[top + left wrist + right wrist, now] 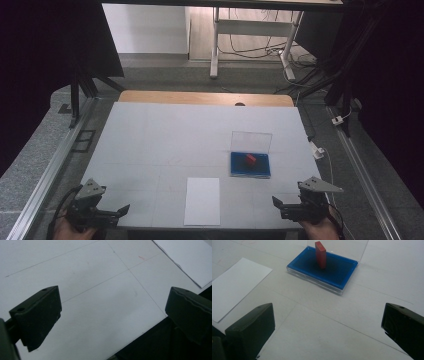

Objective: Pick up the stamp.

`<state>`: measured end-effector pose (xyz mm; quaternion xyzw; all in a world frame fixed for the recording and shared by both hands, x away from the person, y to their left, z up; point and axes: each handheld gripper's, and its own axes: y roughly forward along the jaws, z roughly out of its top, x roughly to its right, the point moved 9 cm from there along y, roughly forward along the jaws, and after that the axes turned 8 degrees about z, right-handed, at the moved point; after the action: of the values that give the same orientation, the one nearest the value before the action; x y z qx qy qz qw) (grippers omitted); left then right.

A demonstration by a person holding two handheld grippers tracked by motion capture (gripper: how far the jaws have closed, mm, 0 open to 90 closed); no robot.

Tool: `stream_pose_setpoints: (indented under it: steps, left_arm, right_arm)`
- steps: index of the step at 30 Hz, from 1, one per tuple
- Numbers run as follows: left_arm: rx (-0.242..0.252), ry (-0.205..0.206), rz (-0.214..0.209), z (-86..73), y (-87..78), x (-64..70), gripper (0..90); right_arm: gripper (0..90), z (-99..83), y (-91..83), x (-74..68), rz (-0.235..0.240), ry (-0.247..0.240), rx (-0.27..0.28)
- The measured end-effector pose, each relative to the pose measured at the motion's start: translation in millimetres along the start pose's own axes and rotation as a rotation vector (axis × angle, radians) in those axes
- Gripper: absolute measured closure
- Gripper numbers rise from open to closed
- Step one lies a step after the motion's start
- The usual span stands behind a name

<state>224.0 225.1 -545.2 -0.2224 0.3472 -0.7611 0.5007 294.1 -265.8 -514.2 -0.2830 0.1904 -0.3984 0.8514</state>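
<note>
A clear case with a blue tray point(250, 167) point(337, 277) lies right of the table's middle, its transparent lid point(251, 141) standing upright behind it. A small red block point(250, 158) point(321, 254) stands on end in the tray. A white sheet of paper point(202, 201) point(235, 283) point(185, 257) lies near the front edge. My left gripper point(124, 208) point(112, 312) rests at the front left corner, open and empty. At the front right my right gripper point(275, 202) point(328, 327) is open too, pointing toward the case, well short of it.
The white table top point(165, 135) has a wooden strip point(205, 97) along its far edge. Metal rails point(50, 165) run along both sides. A desk frame point(250, 35) and cables lie on the floor beyond.
</note>
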Motion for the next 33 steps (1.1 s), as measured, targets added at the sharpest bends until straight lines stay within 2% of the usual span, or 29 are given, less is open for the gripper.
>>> stream_pose_setpoints:
  steps: [2,10,21,33]
  left_arm:
    - [0.003,-0.007,-0.008,-0.1,-0.3,0.0,1.1]
    - [0.005,-0.002,-0.016,-0.4,-0.6,0.6,1.3]
    - [-0.006,0.019,-0.009,-1.0,0.5,2.2,1.9]
    - [-0.005,0.005,-0.007,-1.0,0.4,1.1,1.9]
  right_arm:
    - [0.0,-0.4,0.8,-0.7,0.024,0.006,-0.005]
    - [0.0,-1.8,3.1,-2.6,0.056,0.007,-0.029]
    - [0.0,-2.1,3.6,-3.1,0.075,0.012,-0.035]
    - [0.0,-0.9,3.2,-4.4,0.085,0.007,-0.031]
